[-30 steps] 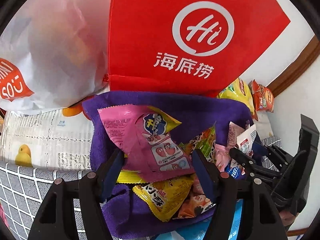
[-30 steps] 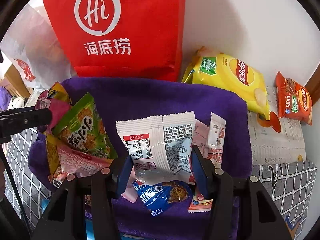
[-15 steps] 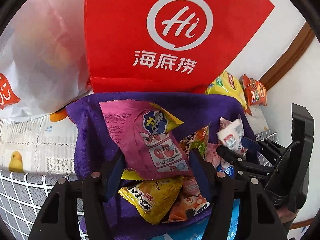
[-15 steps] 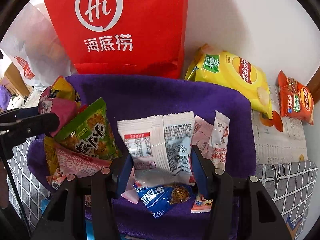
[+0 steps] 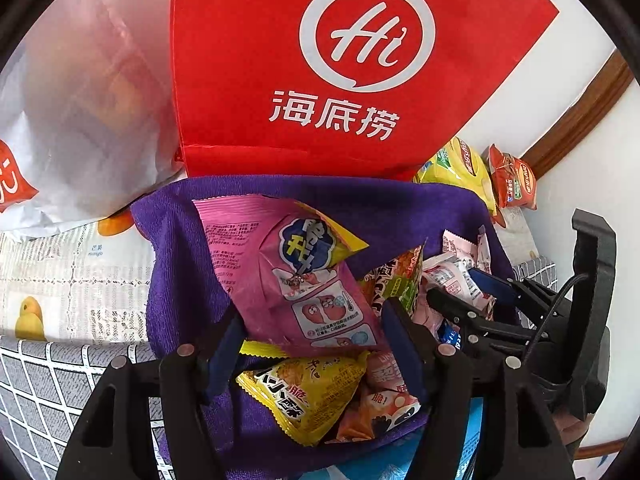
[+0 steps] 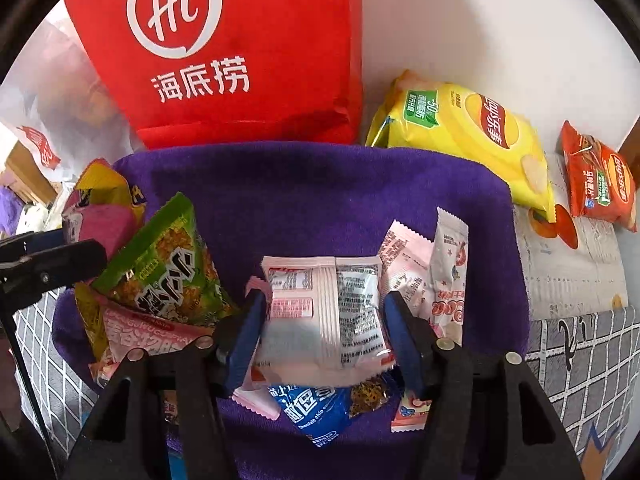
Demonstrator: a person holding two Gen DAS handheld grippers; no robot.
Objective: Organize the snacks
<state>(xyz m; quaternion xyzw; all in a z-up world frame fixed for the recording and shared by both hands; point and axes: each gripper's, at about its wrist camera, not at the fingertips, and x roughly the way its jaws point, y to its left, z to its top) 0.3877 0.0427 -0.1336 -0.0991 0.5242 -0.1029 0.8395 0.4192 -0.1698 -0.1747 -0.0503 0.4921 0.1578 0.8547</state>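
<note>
Both hand-held grippers are easing their jaws apart right now, each with a packet still between its fingers. A second ago the left hand-held gripper (image 5: 312,344) was pinching the pink snack packet (image 5: 292,272) a little tighter; now it is loosening, though the packet is still resting against both blue pads and leaning up over the purple towel (image 5: 180,248). The right hand-held gripper (image 6: 324,328) is widening more clearly: the white-and-pink wrapped snack (image 6: 324,312) has dropped lower between the pads than it sat half a second ago, and I cannot tell whether the pads are still pressing it. This looks like both packets being let go onto the towel pile, so two more snacks are probably joining the sorted heap.

The packets are thin, crinkly, glossy film with serrated sealed edges, puffed with air, so they are likely to slide. The towel is plush and matte, bunched into a shallow nest. Behind it a stiff red paper bag (image 6: 240,60) is standing; a yellow crisp bag (image 6: 472,136) is lying beside the towel on the tabletop (image 6: 572,360).
</note>
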